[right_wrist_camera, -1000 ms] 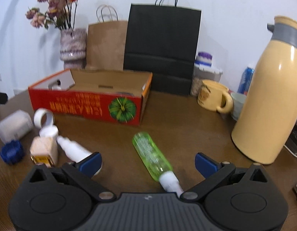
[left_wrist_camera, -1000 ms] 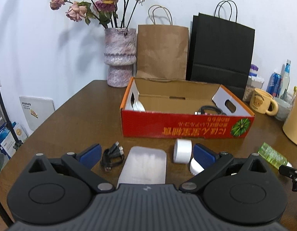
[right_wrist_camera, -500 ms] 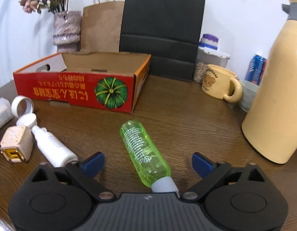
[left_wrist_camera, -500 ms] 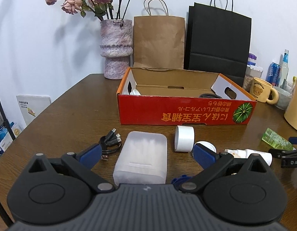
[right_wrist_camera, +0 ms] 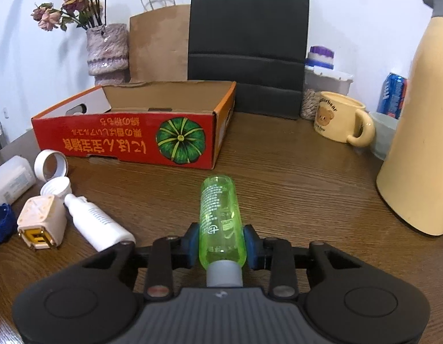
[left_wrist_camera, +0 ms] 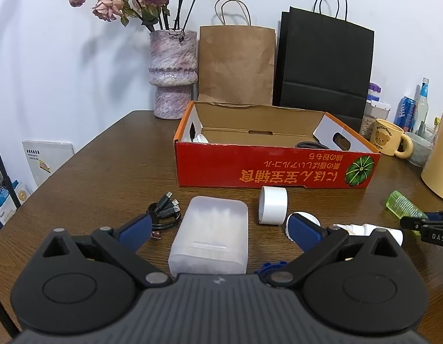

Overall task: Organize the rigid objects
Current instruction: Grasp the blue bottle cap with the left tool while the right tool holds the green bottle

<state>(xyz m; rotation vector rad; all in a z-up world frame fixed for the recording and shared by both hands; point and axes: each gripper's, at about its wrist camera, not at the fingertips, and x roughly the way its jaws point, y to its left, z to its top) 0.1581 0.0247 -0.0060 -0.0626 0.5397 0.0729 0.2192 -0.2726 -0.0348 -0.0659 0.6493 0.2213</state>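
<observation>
Right gripper (right_wrist_camera: 221, 242): closed on the green bottle (right_wrist_camera: 220, 219), both blue pads pressed against its sides near the grey cap end.
Green bottle: held lying lengthwise along the fingers, base pointed away toward the red box (right_wrist_camera: 129, 136); whether it rests on the tabletop (right_wrist_camera: 293, 183) cannot be told.
Left gripper (left_wrist_camera: 220, 230): spread wide, nothing held; the translucent plastic case (left_wrist_camera: 211, 239) is framed between its fingers without being touched.
Red box: set open on the tabletop beyond the loose items, a dark cable (left_wrist_camera: 310, 145) and a white item seen inside in the left wrist view.
White tape roll (left_wrist_camera: 273, 205): stood on its edge just in front of the box.
Loose items left of the bottle: a white tube (right_wrist_camera: 96, 223) laid flat, a beige plug adapter (right_wrist_camera: 42, 222) touching it, a white cap (right_wrist_camera: 55, 186) behind them, a blue cap (right_wrist_camera: 2, 223) at the edge of the view.
Cable bundle (left_wrist_camera: 164, 210): coiled beside the plastic case, by the left finger.
Right side of tabletop: a yellow mug (right_wrist_camera: 340, 121) and a cream thermos (right_wrist_camera: 419, 143), well apart from the bottle.
</observation>
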